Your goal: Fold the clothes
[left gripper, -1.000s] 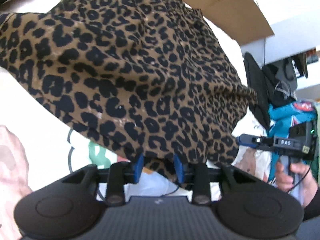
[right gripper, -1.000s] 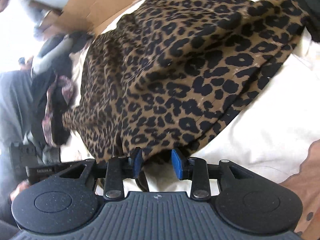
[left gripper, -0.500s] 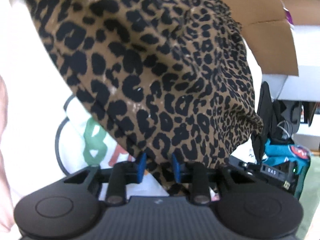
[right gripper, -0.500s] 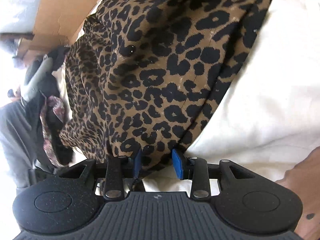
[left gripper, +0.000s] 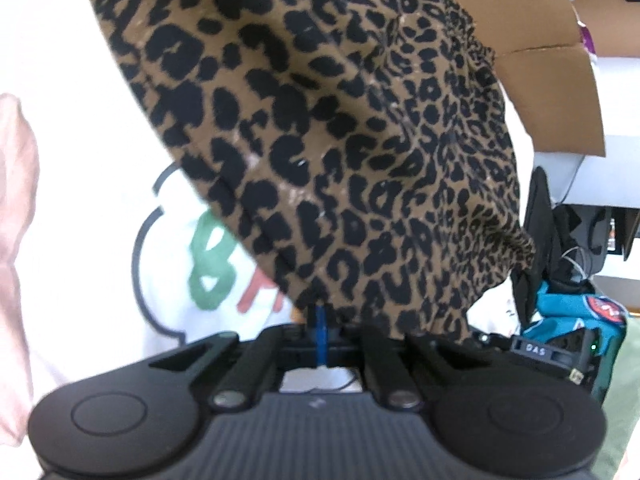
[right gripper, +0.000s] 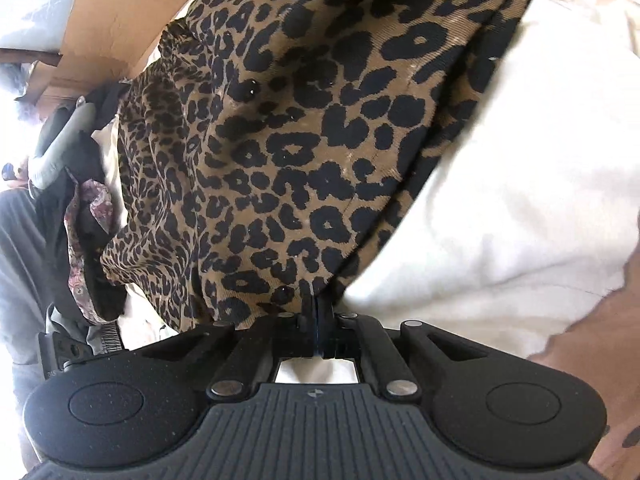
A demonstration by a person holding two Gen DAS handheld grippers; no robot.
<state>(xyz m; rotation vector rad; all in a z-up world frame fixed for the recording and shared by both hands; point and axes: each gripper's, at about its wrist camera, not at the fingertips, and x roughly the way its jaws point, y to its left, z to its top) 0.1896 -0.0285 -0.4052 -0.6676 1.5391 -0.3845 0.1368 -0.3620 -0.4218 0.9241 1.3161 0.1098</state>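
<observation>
A leopard-print garment (left gripper: 340, 128) lies spread over white cloth and fills most of both views. In the left wrist view my left gripper (left gripper: 320, 314) is shut, its blue pads pinching the garment's near hem. The same leopard-print garment (right gripper: 288, 152) runs up and away in the right wrist view, where my right gripper (right gripper: 318, 304) is shut on its near edge too. The fabric drapes over both sets of fingertips and hides them. The right gripper's body (left gripper: 540, 350) shows at the lower right of the left wrist view.
Under the garment lies a white cloth (right gripper: 500, 184) with a green and red print (left gripper: 212, 264). A cardboard box (left gripper: 552, 48) stands behind. Dark clothes and a teal item (left gripper: 568, 316) are piled at the right; a floral dark garment (right gripper: 84, 216) lies left. Pink fabric (left gripper: 16, 200) sits at the left edge.
Both grippers came down onto the garment's near edge, rolled a little, and their blue pads went from apart to pressed together on the fabric.
</observation>
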